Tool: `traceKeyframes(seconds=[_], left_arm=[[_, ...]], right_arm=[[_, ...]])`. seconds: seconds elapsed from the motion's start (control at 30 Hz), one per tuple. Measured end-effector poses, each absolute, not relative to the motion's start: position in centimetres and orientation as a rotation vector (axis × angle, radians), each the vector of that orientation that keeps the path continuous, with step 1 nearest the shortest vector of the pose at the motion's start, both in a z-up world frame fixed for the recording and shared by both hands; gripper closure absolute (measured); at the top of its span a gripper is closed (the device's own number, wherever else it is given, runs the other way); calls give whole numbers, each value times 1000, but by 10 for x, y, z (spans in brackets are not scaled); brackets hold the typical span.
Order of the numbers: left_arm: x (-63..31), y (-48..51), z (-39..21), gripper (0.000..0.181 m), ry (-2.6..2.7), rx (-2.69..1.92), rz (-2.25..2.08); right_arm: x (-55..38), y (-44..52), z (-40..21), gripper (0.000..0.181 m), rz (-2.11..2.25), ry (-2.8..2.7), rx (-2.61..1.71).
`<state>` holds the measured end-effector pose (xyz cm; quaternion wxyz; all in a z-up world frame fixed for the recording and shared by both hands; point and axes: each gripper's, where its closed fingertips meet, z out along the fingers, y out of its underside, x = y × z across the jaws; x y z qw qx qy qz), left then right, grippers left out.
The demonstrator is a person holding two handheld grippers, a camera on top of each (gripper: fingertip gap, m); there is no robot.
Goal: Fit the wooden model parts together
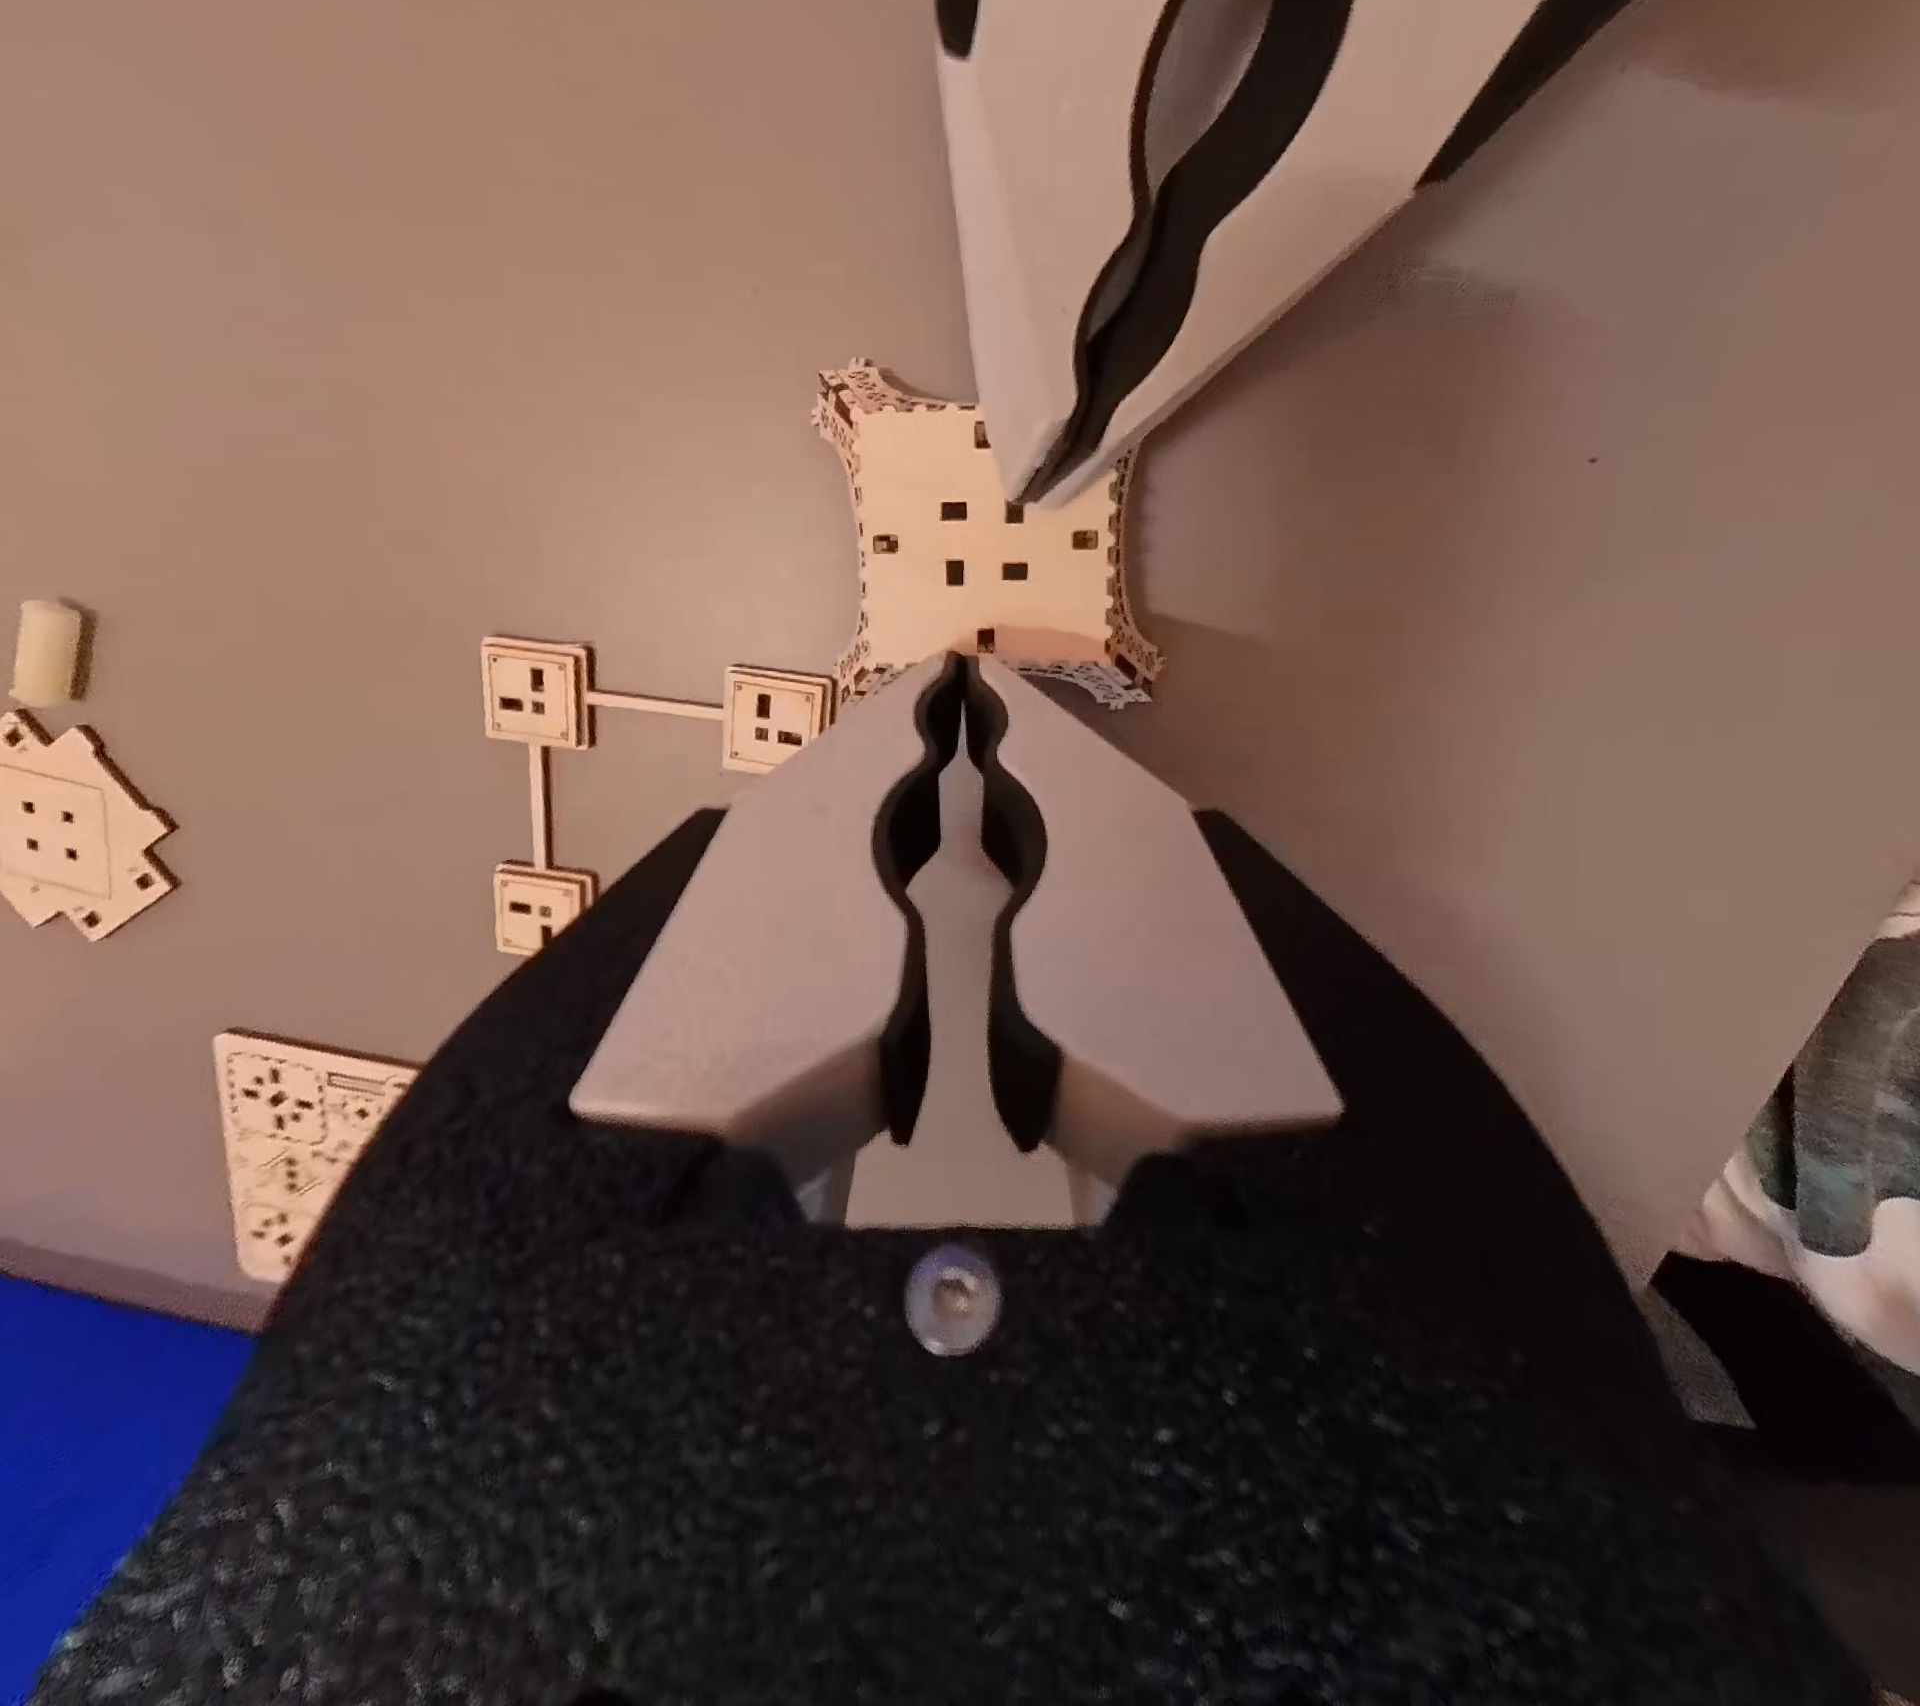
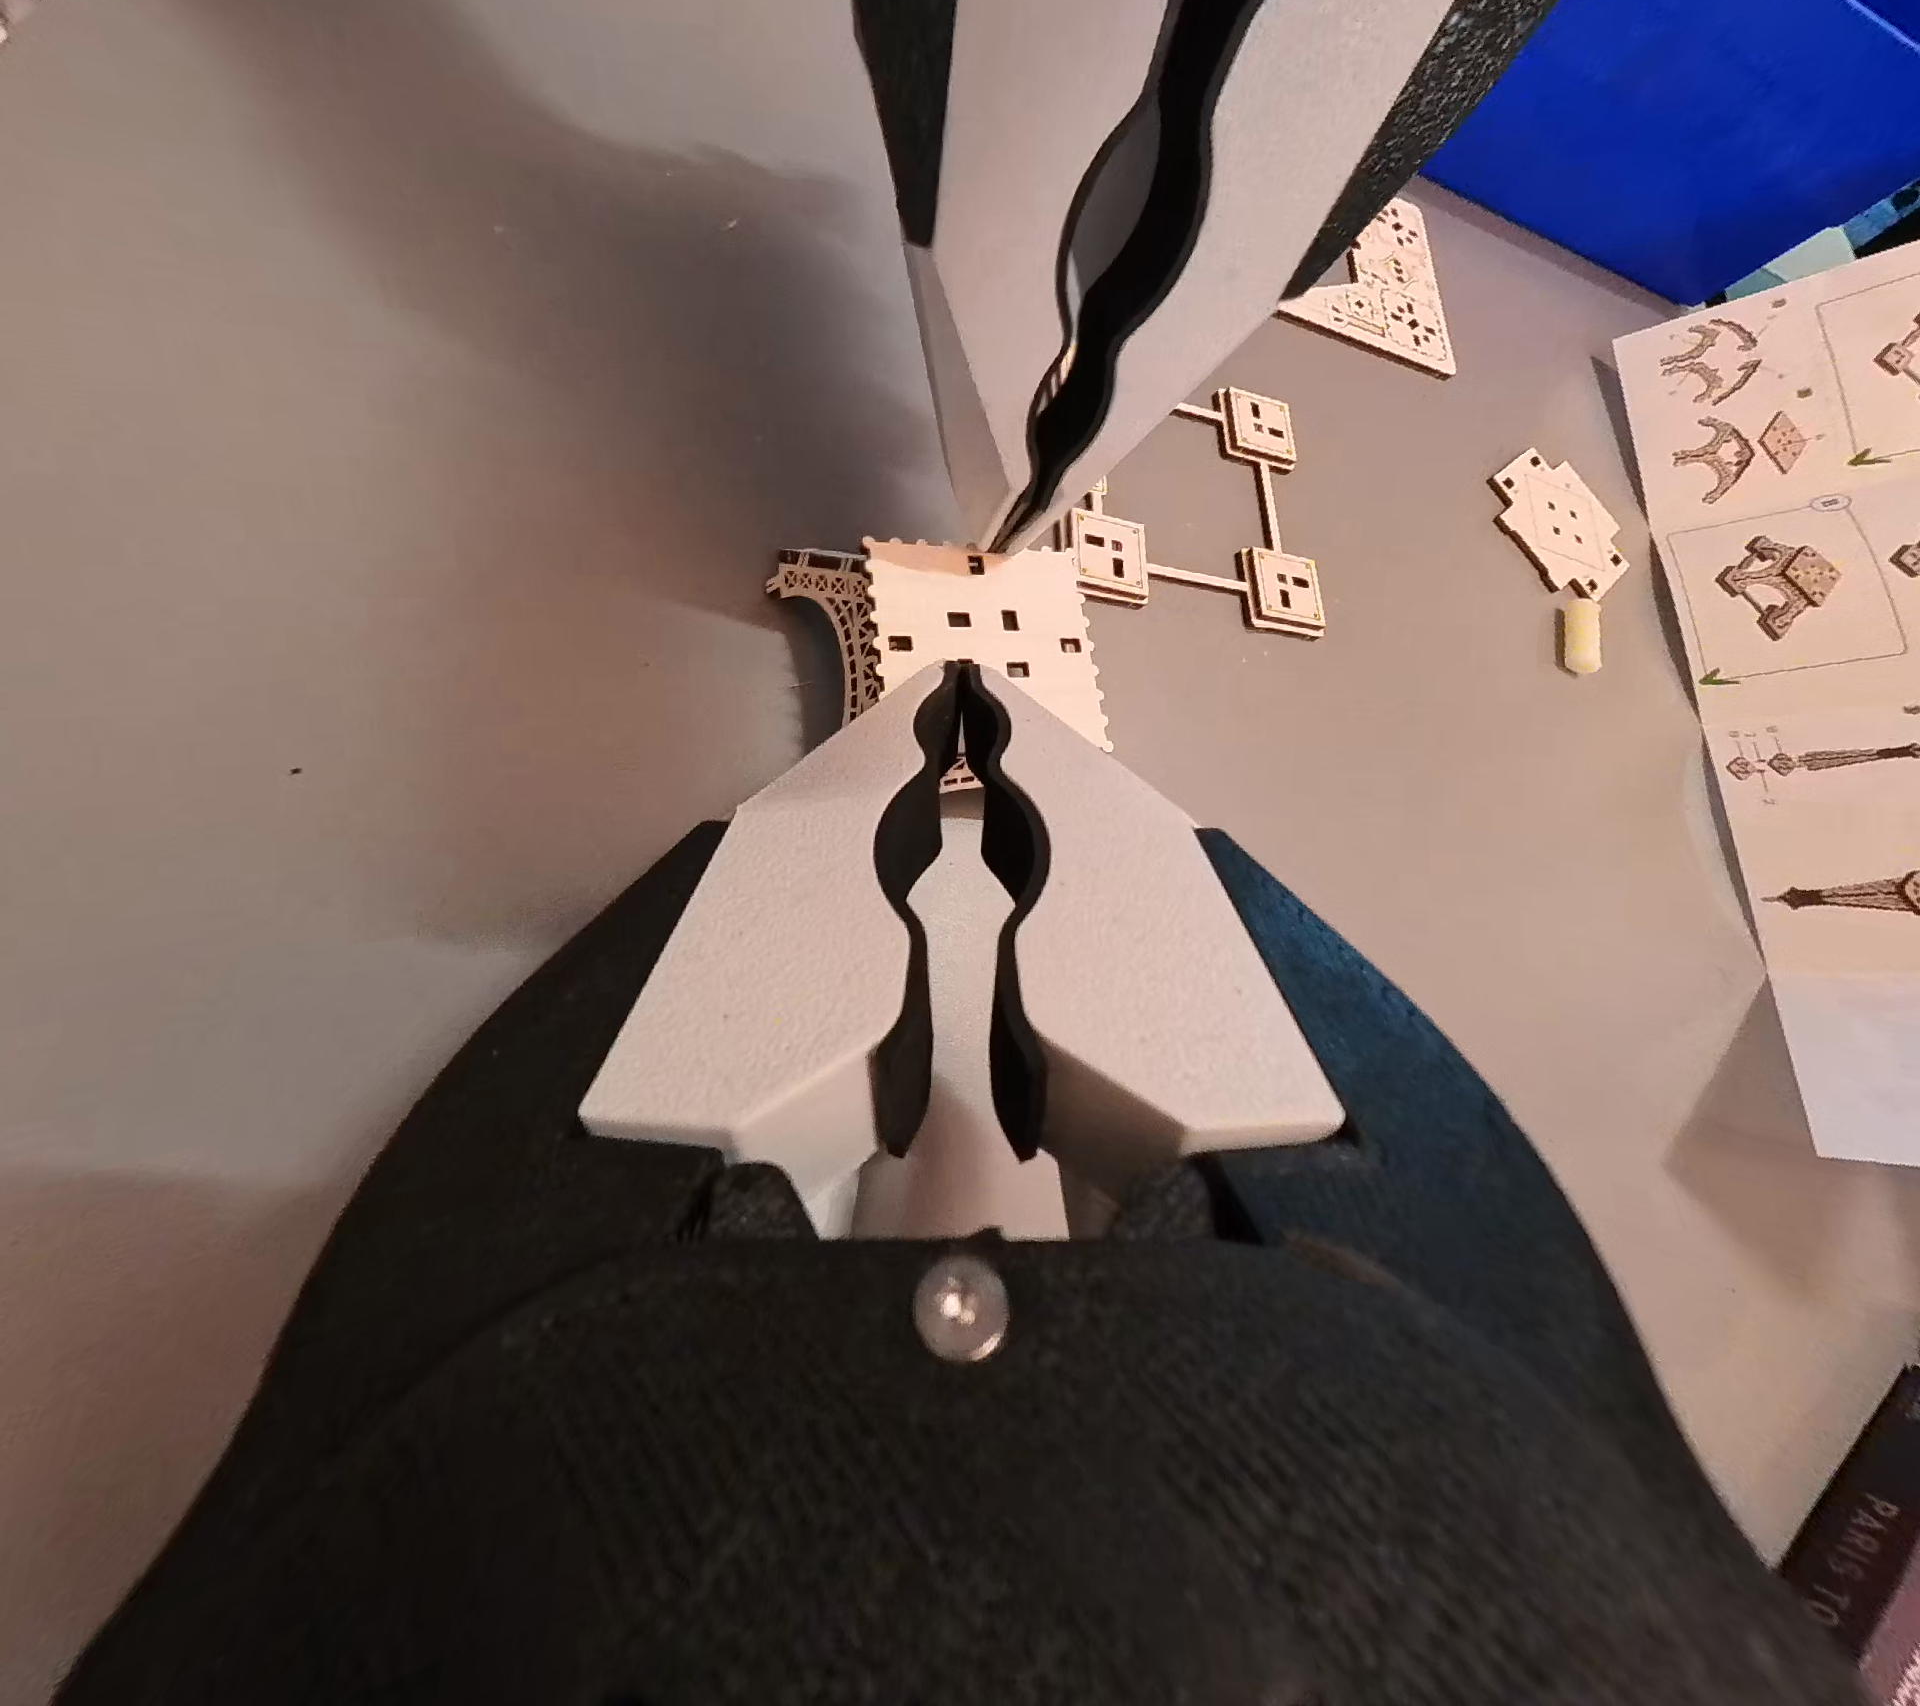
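Two tools, both pinched shut with nothing held between the pads: left tool (image 1: 961, 669) and right tool (image 1: 1039, 493), tips bearing down on opposite edges of the wooden model base (image 1: 987, 555). Base standing on the grey tabletop (image 1: 416, 202) on latticed arched legs (only one leg (image 2: 831, 617) plainly seen, in the right wrist view), with a slotted square plate on top.

Likely risks from here: an uneven push from either tip, tilting the base or skating it sideways; too hard a press, snapping the thin lattice or popping a tab from its slot; a tip slipping off the plate's rim.

Base directly under and between the two tips, apparently touching both. Well apart, off to one side: a frame of four small squares (image 1: 540, 700), a stepped flat piece (image 1: 73, 825), a pale little cylinder (image 1: 47, 648).
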<state>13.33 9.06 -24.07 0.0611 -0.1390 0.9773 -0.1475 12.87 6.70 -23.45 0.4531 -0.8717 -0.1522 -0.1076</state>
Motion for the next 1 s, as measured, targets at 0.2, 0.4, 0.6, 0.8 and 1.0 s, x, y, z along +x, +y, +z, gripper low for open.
traceKeyframes(seconds=[0.2,0.4,0.6,0.8,1.0], left_arm=[[134,91,-242,181,2982,-428,-439],[150,77,-221,181,2920,-462,-679],[155,80,-239,181,2966,-418,-546],[153,78,-240,181,2991,-384,-522],[153,78,-240,181,2992,-425,-564]], right_arm=[[129,67,-234,181,-250,-362,-2144],[128,68,-234,181,-251,-354,-2144],[128,68,-234,181,-235,-337,-2142],[128,69,-234,181,-220,-330,-2135],[128,69,-234,181,-197,-301,-2127]])
